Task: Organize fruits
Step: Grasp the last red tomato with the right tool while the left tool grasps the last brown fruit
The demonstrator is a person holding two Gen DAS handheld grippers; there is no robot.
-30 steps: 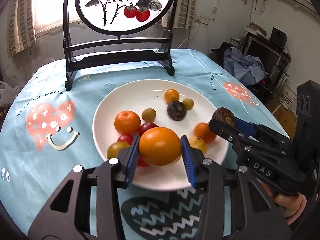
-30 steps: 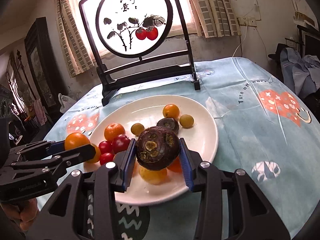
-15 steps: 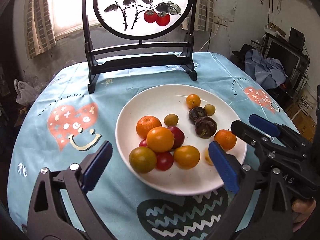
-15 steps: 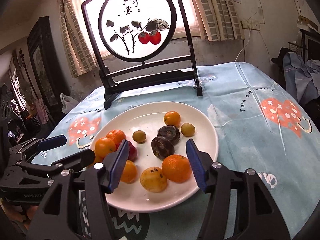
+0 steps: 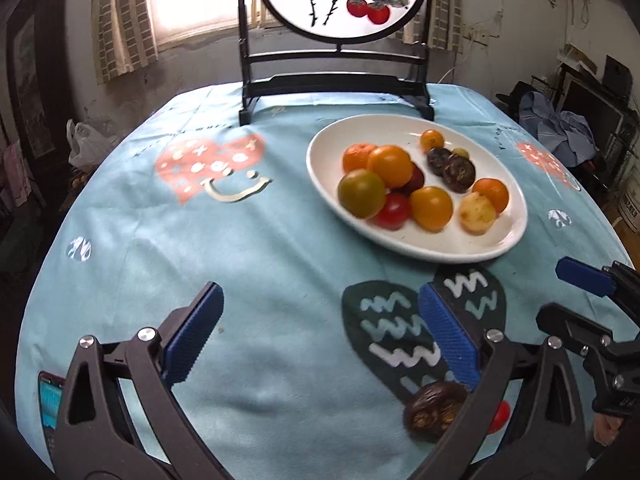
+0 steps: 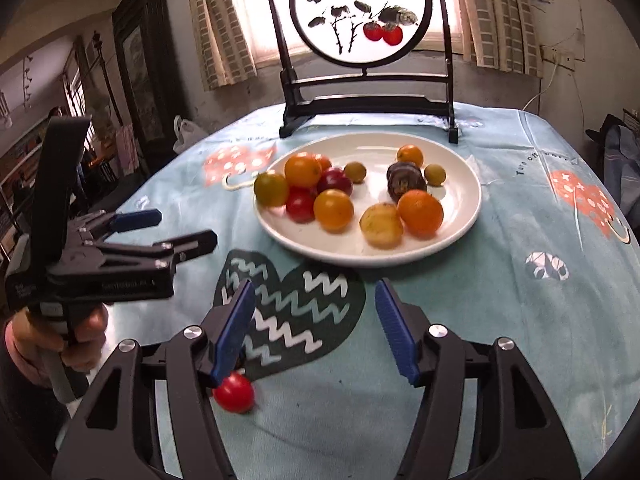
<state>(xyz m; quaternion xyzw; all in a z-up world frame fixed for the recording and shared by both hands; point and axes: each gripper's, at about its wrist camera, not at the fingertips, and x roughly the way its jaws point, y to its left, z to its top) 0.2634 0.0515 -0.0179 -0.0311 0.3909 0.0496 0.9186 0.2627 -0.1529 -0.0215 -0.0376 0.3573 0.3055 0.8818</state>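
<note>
- Left wrist view: your left gripper (image 5: 320,332) has its blue-padded jaws spread wide over bare light-blue printed tablecloth (image 5: 248,248), nothing between them.
- The white oval ceramic plate (image 5: 320,168) of mixed orange, red, yellow and dark fruits sits toward 1 o'clock, well beyond the fingertips.
- A dark brown wrinkled round fruit (image 5: 434,406) lies on the cloth at 5 o'clock, partly behind the right finger, with a small red round tomato (image 5: 500,416) just beside it.
- Right wrist view: your right gripper (image 6: 314,330) has its jaws opening, about half spread, empty.
- The small red tomato (image 6: 234,394) lies at 7 o'clock, by the left pad's tip.
- The plate (image 6: 460,216) stands at 12 o'clock.
</note>
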